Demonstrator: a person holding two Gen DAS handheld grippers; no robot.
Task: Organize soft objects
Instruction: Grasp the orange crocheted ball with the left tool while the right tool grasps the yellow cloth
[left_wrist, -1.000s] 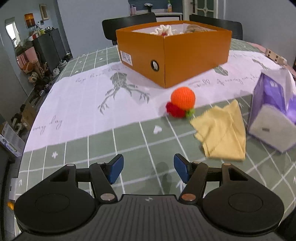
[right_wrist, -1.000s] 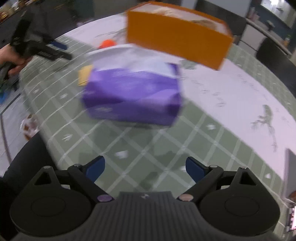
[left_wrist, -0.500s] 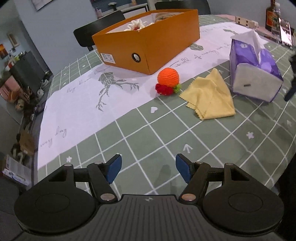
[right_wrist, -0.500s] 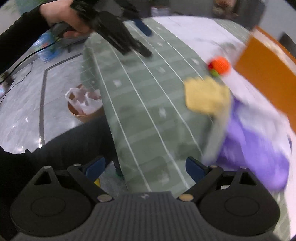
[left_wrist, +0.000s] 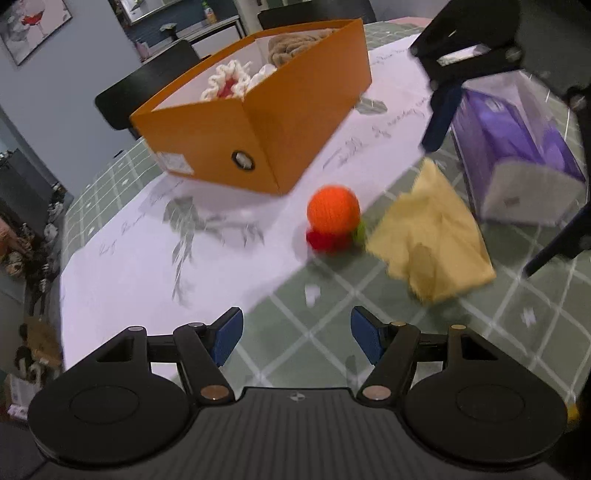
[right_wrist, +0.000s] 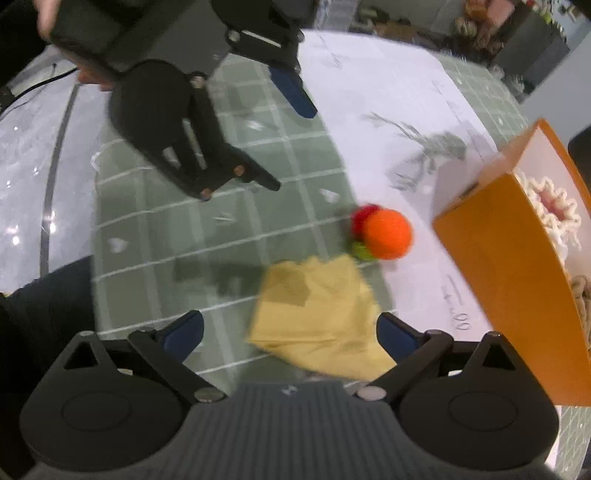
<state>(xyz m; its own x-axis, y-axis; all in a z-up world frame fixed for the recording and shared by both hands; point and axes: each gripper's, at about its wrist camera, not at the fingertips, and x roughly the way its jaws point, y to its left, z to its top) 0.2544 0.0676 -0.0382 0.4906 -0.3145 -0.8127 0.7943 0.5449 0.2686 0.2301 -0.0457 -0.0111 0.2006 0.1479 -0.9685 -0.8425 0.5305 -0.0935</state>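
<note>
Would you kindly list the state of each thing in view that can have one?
left gripper: open, empty, above the table.
right gripper: open, empty, over the yellow cloth.
orange box: lidless, already holding soft items.
orange knitted ball: on the table, outside the box.
yellow cloth: crumpled, lying on the table.
purple tissue pack: open on top, tissue sticking out.

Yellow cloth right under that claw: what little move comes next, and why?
Probably lower the right claw onto the yellow cloth and pinch it. The claw is open and empty, the cloth lies loose between its fingers, and the orange box beside it already holds soft things.
</note>
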